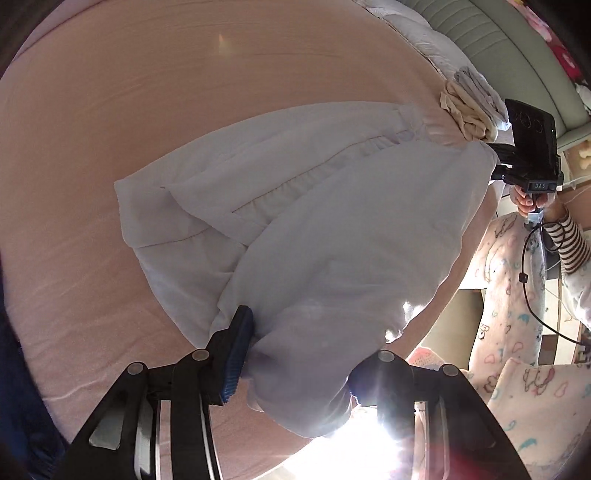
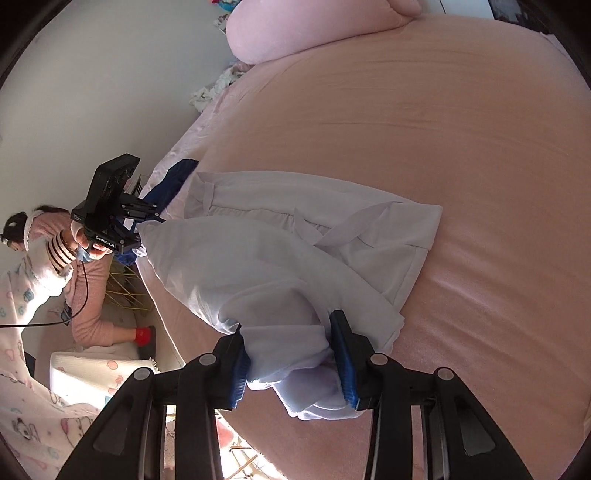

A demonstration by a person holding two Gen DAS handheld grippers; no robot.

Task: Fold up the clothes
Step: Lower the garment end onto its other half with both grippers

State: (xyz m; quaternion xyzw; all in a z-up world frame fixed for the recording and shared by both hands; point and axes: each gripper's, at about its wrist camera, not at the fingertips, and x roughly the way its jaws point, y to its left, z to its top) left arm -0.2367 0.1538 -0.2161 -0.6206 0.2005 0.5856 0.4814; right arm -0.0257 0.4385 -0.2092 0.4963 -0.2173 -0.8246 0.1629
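White garment (image 1: pixel 332 221) on a peach-pink sheet (image 1: pixel 147 110), blue pads (image 2: pixel 345 354) on black grippers, striped cuff (image 1: pixel 570 240), pink cartoon-print pyjamas (image 1: pixel 506 295).

Spread on the bed (image 2: pixel 461 122), one garment (image 2: pixel 280 251), its near edge lifted between the left hand-held gripper (image 1: pixel 295 365) and right hand-held gripper (image 2: pixel 291 365). Beyond it, at the bed's far edge, a folded pile (image 1: pixel 469 107); at another edge, a pillow (image 2: pixel 303 26).

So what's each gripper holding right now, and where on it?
Both hold the white garment: the left gripper and the right gripper each pinch a bunched edge at opposite ends, the rest lying on the pink bed.
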